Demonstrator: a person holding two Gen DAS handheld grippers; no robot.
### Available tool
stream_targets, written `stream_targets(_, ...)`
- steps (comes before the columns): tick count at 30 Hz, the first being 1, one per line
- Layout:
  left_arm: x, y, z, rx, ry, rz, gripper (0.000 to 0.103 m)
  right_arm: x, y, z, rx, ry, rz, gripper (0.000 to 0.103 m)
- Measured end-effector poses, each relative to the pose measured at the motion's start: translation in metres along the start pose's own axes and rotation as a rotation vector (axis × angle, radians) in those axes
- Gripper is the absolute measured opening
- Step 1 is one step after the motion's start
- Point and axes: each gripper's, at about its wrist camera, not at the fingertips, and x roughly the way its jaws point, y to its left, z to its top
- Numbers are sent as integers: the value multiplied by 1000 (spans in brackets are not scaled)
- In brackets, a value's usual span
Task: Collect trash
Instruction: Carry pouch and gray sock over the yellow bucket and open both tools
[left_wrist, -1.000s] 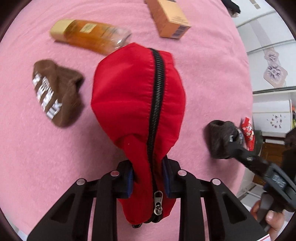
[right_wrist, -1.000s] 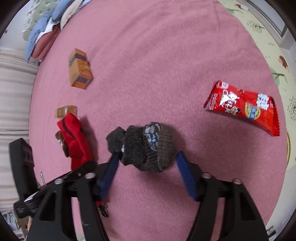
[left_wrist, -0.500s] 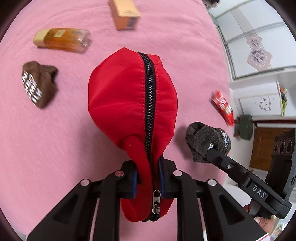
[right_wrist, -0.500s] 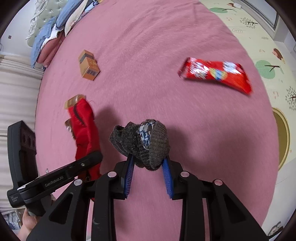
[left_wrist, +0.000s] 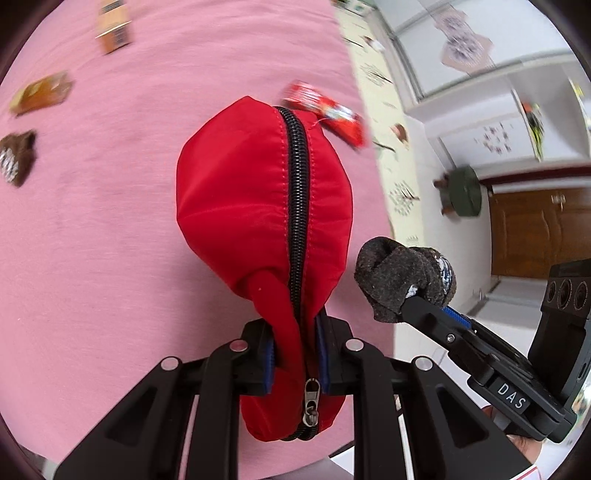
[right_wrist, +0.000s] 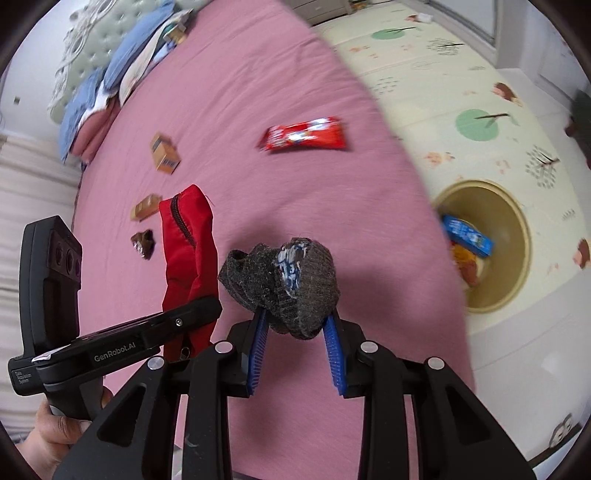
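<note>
My left gripper (left_wrist: 295, 354) is shut on the zip end of a red zipped pouch (left_wrist: 264, 192), which hangs lifted above the pink bed (left_wrist: 110, 258). My right gripper (right_wrist: 297, 332) is shut on a balled dark grey sock (right_wrist: 284, 284), also held off the bed. In the left wrist view that sock (left_wrist: 400, 280) hangs just right of the pouch. The right wrist view has the red pouch (right_wrist: 188, 240) to the sock's left, in the left gripper (right_wrist: 177, 325). A red snack wrapper (right_wrist: 304, 134) lies on the bed beyond.
A tan round bin (right_wrist: 487, 243) stands on the patterned floor mat (right_wrist: 461, 74) right of the bed, with a blue packet (right_wrist: 467, 234) inside. On the bed lie a cardboard box (right_wrist: 164, 153), an amber bottle (right_wrist: 146, 206) and a brown sock (right_wrist: 142, 243). Pillows (right_wrist: 110, 70) at the head.
Both grippers have risen and swung right towards the bed's edge with their loads. The right gripper closed on the grey sock and lifted it. The bin has come into the right wrist view.
</note>
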Motion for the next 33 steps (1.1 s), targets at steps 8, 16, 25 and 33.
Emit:
stream_targets(8, 32, -91, -10, 146, 62, -17, 17, -46, -66, -16, 107, -79, -47, 29)
stream_targets(16, 69, -161, -2, 265, 120, -13, 17, -78, -129, -22, 221, -143, -78, 29)
stream_targets(25, 106, -216, 10, 343, 168, -9, 17, -98, -181, -19, 302, -177, -97, 29)
stream_targets(33, 136, -246, 27, 392, 197, 4, 18, -101, -210, -3, 331, -180, -109, 29)
